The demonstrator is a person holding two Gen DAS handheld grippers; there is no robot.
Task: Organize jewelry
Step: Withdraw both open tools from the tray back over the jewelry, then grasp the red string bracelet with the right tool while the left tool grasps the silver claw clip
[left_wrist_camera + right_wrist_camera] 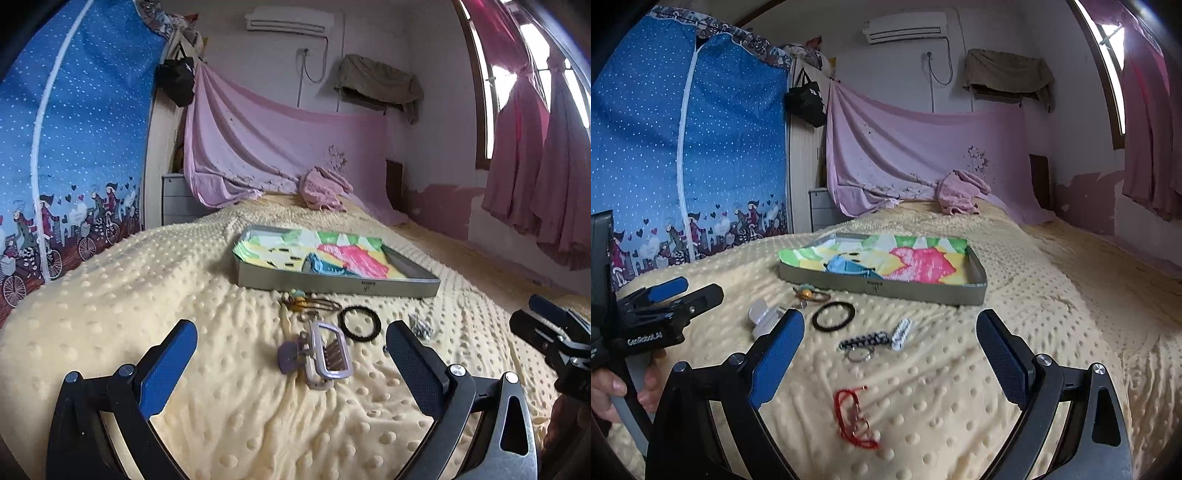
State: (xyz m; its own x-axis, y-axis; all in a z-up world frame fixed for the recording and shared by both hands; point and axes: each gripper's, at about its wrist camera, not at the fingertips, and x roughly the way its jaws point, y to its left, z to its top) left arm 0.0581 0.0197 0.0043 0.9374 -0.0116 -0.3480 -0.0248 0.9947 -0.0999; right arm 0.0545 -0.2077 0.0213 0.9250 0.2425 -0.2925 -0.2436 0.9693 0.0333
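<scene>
My left gripper (291,347) has its two blue-padded fingers spread wide and holds nothing; it hovers low over the pale yellow dotted blanket (110,295), with one lilac plastic claw clip (321,356) lying between the fingers, untouched. My right gripper (890,343) is likewise wide open and empty — its fingers frame one red cord bracelet (853,417) on the blanket.

Ahead of the right gripper I count one black-and-white braided piece with metal rings (864,341), and one white braided piece (900,334) just beside it. One black elastic hair ring (833,315) lies farther on, near the claw clip. Just beyond the ring sits a small cluster of beaded clips (306,301); how many pieces it has I cannot tell.

One shallow grey metal tray (923,290), lined with a bright multicoloured cloth (886,258), rests behind all the jewelry — none of the pieces is in it.
</scene>
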